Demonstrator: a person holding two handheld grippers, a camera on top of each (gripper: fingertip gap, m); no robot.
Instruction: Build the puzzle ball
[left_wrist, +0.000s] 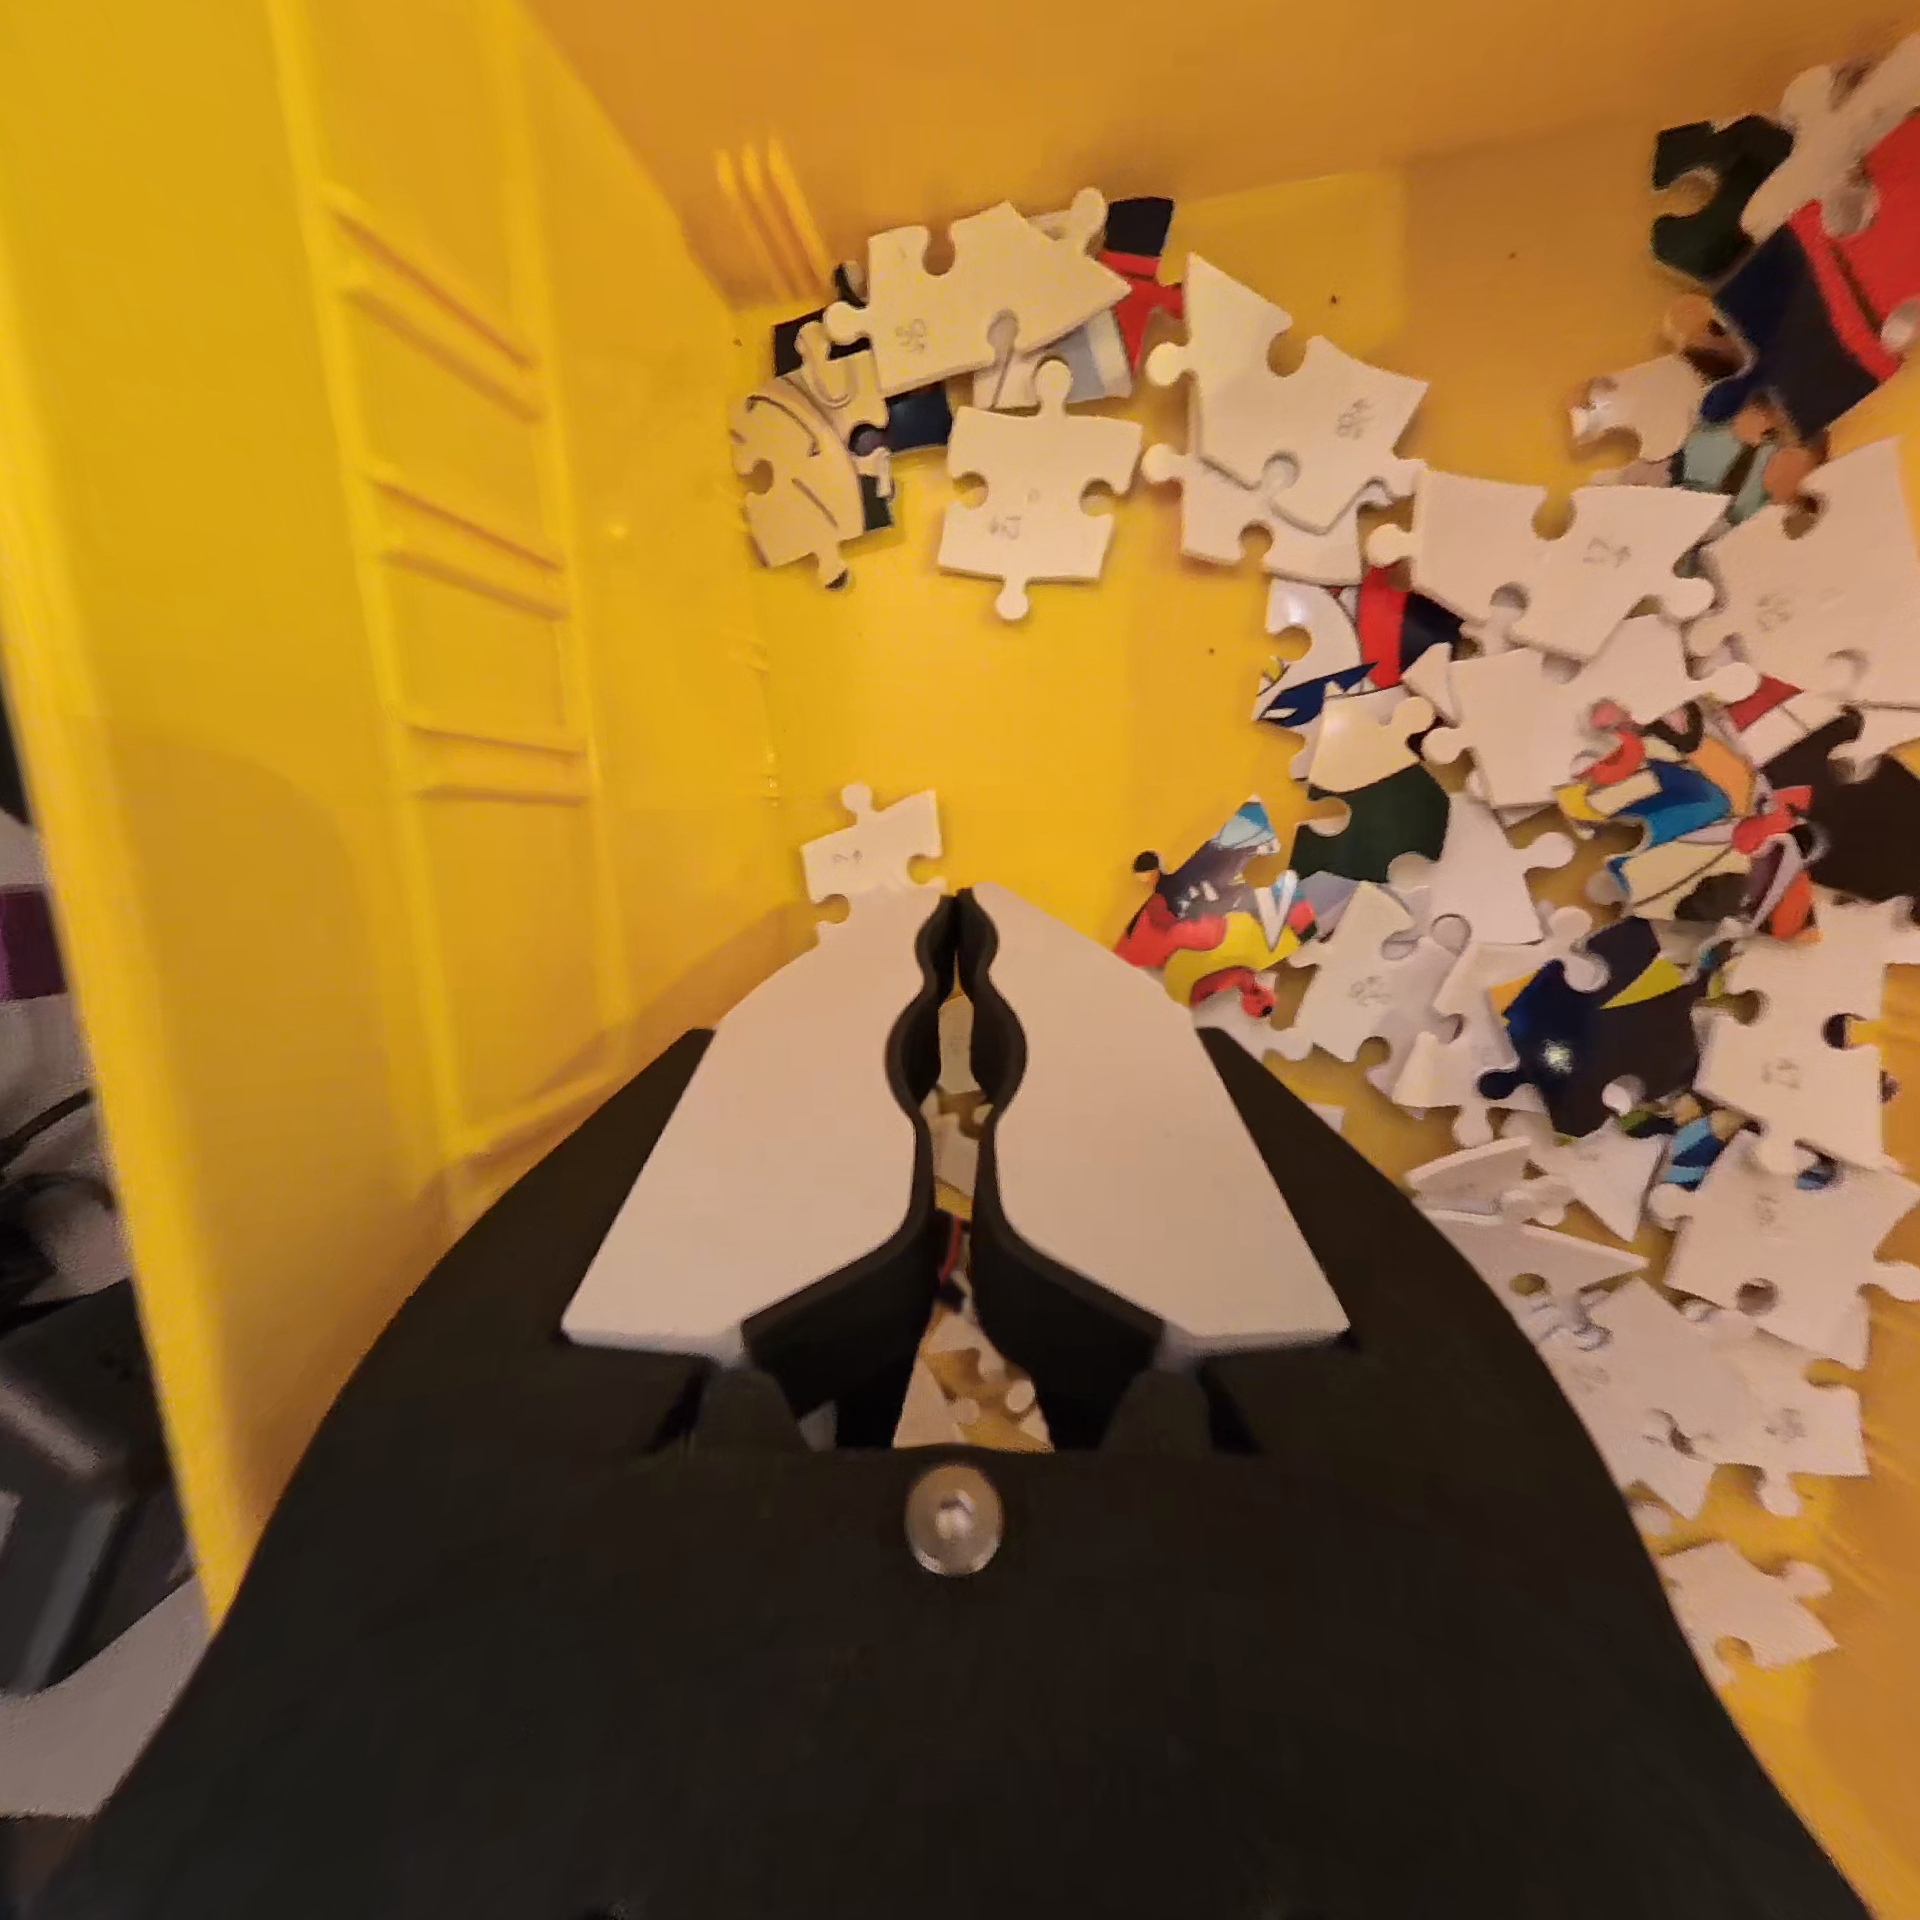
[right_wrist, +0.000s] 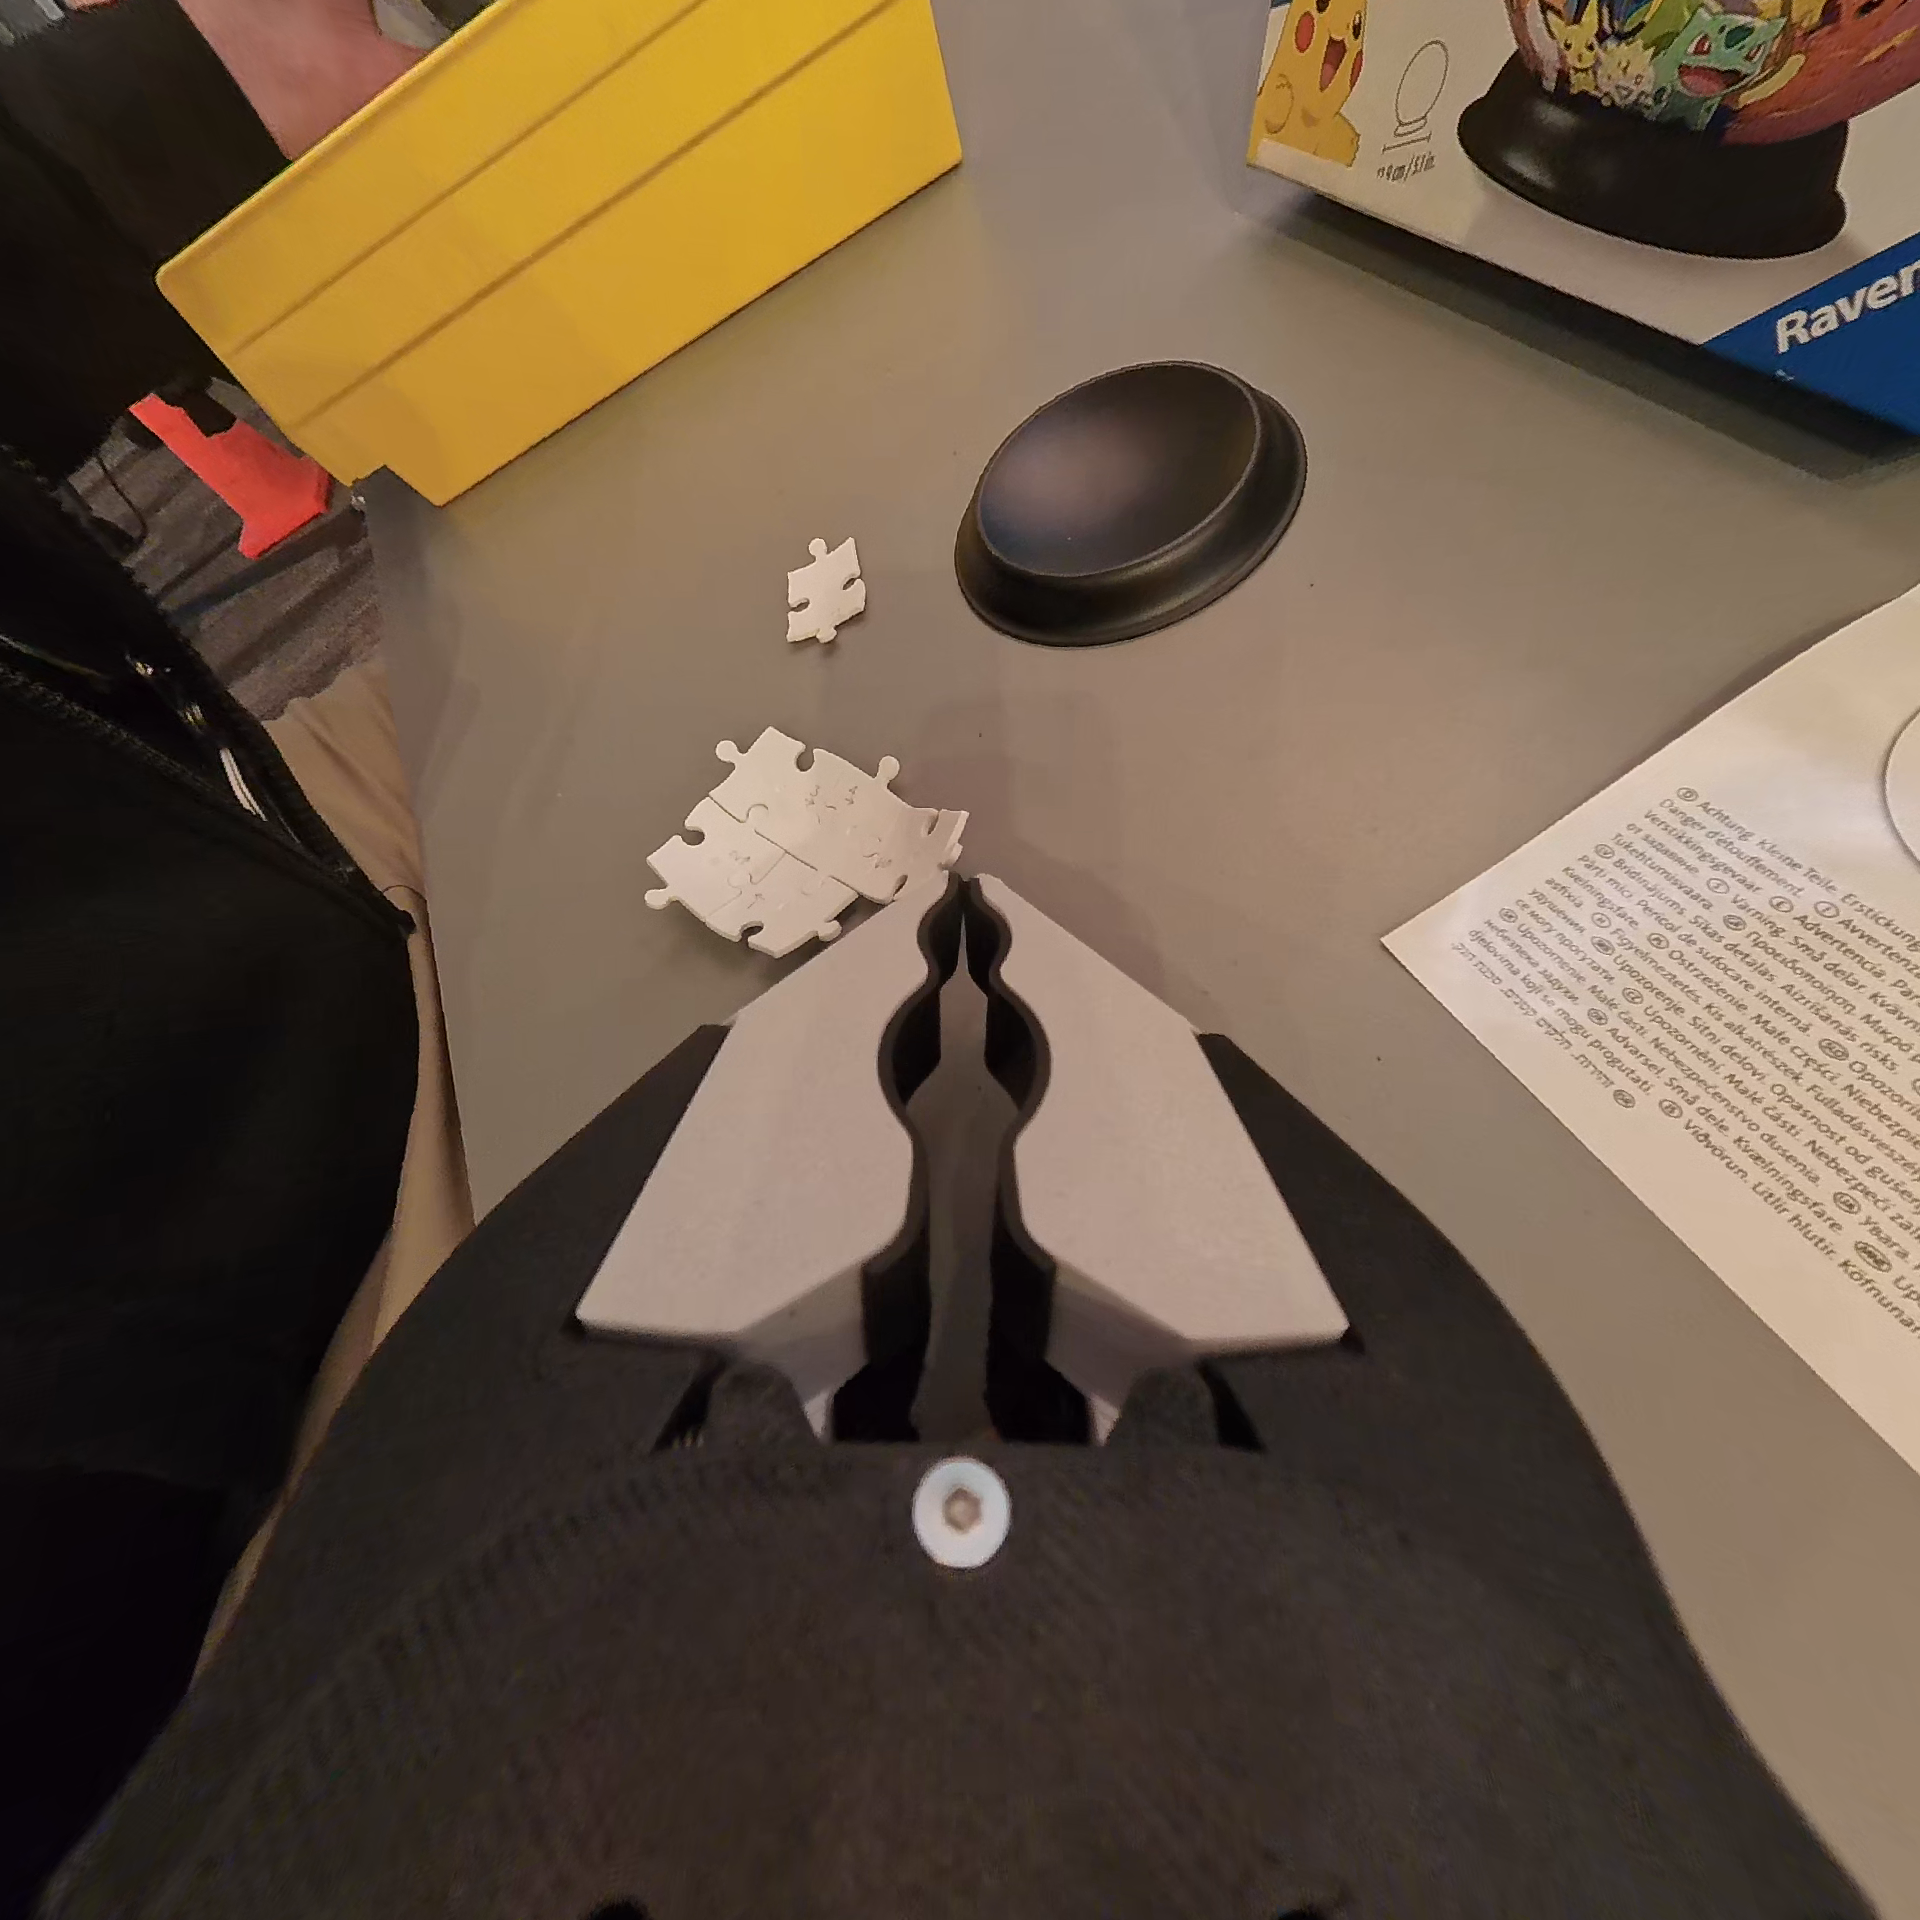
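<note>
In the left wrist view, my left gripper (left_wrist: 956, 899) is inside the yellow bin (left_wrist: 468, 520), pointing down at its floor with its fingers shut together. A white puzzle piece (left_wrist: 873, 847) lies face-on just left of the tips, partly hidden behind the left finger (left_wrist: 790, 1122). Many loose puzzle pieces (left_wrist: 1558, 883), white or coloured side up, fill the bin's right side. In the right wrist view, my right gripper (right_wrist: 961, 883) is shut and empty over the grey table (right_wrist: 1247, 831). It sits just right of a joined patch of white pieces (right_wrist: 800, 852).
A single white piece (right_wrist: 826, 590) and the black ball stand (right_wrist: 1132, 499) lie beyond the patch. The yellow bin (right_wrist: 582, 229) is at the far left, the puzzle box (right_wrist: 1662, 156) at the far right, and a printed sheet (right_wrist: 1714, 1039) on the right. A person's dark jacket (right_wrist: 156, 935) is at the left. One gripper's finger ends stand about 45 centimetres off the other's.
</note>
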